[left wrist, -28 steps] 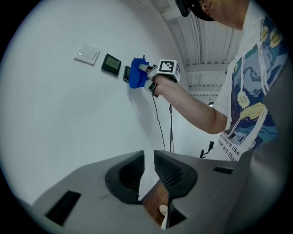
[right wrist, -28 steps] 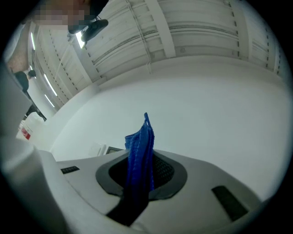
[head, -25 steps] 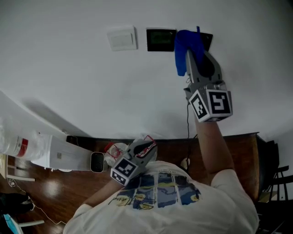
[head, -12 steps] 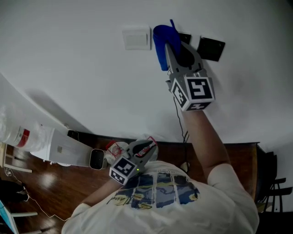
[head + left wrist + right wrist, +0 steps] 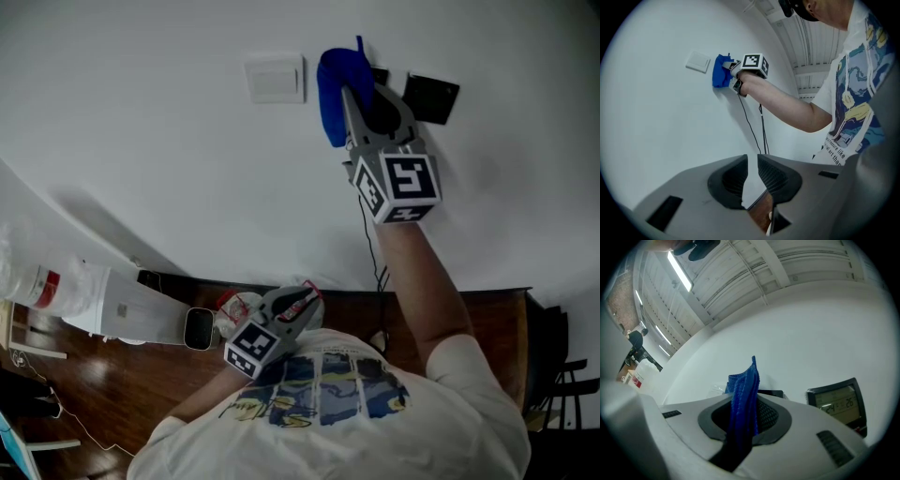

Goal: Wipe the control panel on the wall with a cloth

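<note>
My right gripper (image 5: 364, 86) is raised to the white wall and shut on a blue cloth (image 5: 332, 92). The cloth lies against a black control panel, of which only a corner (image 5: 378, 75) shows in the head view. A second black panel (image 5: 432, 98) with a lit display (image 5: 838, 402) sits just to the right, uncovered. In the right gripper view the cloth (image 5: 744, 394) stands up between the jaws, in front of the first panel (image 5: 771, 393). My left gripper (image 5: 302, 302) hangs low near the person's chest, jaws all but closed, holding nothing.
A white switch plate (image 5: 275, 78) is on the wall left of the cloth. A thin cable (image 5: 373, 244) runs down the wall to a dark wooden surface (image 5: 487, 309). A white appliance (image 5: 131, 314) and a plastic bag (image 5: 239, 309) stand at lower left.
The right gripper has carried the cloth leftward along the wall, off the right panel and onto the left one. In the last half second it hardly shifted. The left gripper stayed put.
</note>
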`<act>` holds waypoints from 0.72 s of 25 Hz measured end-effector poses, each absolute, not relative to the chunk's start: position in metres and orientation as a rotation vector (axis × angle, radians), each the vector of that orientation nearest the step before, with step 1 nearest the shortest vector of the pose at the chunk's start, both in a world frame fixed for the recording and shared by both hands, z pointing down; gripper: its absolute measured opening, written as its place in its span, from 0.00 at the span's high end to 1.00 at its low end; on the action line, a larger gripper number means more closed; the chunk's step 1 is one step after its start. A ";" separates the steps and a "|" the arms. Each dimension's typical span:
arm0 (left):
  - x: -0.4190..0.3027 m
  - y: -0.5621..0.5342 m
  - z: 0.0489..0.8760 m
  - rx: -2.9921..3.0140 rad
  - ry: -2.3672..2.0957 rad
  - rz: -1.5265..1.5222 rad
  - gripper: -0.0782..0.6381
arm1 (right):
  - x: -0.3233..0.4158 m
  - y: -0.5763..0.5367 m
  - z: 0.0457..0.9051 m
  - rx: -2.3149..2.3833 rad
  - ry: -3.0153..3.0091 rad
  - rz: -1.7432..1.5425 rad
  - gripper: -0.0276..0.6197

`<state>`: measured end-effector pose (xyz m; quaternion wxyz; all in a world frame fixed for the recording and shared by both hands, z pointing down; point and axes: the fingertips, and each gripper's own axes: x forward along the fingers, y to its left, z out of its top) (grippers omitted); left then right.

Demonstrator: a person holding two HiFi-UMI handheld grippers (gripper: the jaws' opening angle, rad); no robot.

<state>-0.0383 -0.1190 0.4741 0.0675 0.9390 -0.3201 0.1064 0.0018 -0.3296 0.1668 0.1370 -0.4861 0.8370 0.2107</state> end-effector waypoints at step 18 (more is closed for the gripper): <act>-0.027 -0.126 0.476 2.835 -0.920 0.322 0.81 | 0.057 -0.324 0.164 -1.515 2.339 0.643 0.81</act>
